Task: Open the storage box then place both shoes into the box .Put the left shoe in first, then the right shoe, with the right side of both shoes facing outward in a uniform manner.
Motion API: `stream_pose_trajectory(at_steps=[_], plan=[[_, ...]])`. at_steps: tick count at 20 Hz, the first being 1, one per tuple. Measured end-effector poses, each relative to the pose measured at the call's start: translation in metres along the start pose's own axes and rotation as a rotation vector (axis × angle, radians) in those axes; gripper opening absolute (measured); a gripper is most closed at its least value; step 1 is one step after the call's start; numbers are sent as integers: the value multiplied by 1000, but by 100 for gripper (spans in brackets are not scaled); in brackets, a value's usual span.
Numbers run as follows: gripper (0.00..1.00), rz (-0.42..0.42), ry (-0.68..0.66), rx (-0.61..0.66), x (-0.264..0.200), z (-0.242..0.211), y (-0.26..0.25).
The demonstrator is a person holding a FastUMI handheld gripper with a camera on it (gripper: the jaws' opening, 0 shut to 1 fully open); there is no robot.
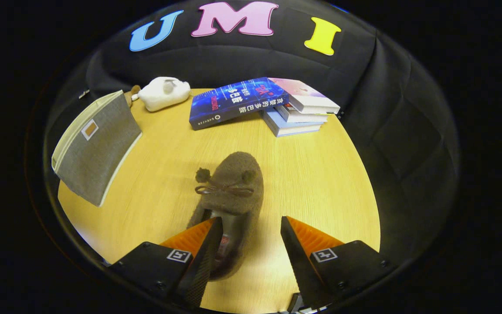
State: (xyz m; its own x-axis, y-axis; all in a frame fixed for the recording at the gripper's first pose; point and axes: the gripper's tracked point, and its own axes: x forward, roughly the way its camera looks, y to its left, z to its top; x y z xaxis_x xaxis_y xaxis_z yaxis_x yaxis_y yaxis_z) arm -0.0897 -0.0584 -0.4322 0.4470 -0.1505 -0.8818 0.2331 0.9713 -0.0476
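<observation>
One shoe (230, 183), a fuzzy brown slipper with two small pom-poms and a thin bow on its upper, lies on the light wooden worktop (320, 183) with its toe pointing away from the camera. Its heel end sits between the fingers of the hand-held gripper (251, 226), closer to the left finger, which overlaps the edge of the slipper's opening. The fingers are spread wide, and the right finger is clear of the slipper, so nothing is clamped.

One grey fabric storage box (96, 146) with a cream rim stands beyond the fingers to the left, near the worktop's edge. It leans at a tilt, and a small square tag is sewn on its facing side. What it holds cannot be seen from here.

One white plush toy (164, 93) lies behind the box at the far edge of the worktop.

Four books (268, 104) are stacked loosely at the far side, right of the toy. The dark blue one rests slanted against the other three, and its cover carries printed writing.
</observation>
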Motion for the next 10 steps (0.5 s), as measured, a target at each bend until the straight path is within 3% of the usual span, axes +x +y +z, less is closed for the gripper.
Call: stream_pose_trajectory(at_steps=[3, 7, 10], plan=[[79, -14, -20, -2, 18, 10, -5], [60, 8, 2, -10, 41, 10, 1], [34, -13, 28, 0, 47, 7, 2]])
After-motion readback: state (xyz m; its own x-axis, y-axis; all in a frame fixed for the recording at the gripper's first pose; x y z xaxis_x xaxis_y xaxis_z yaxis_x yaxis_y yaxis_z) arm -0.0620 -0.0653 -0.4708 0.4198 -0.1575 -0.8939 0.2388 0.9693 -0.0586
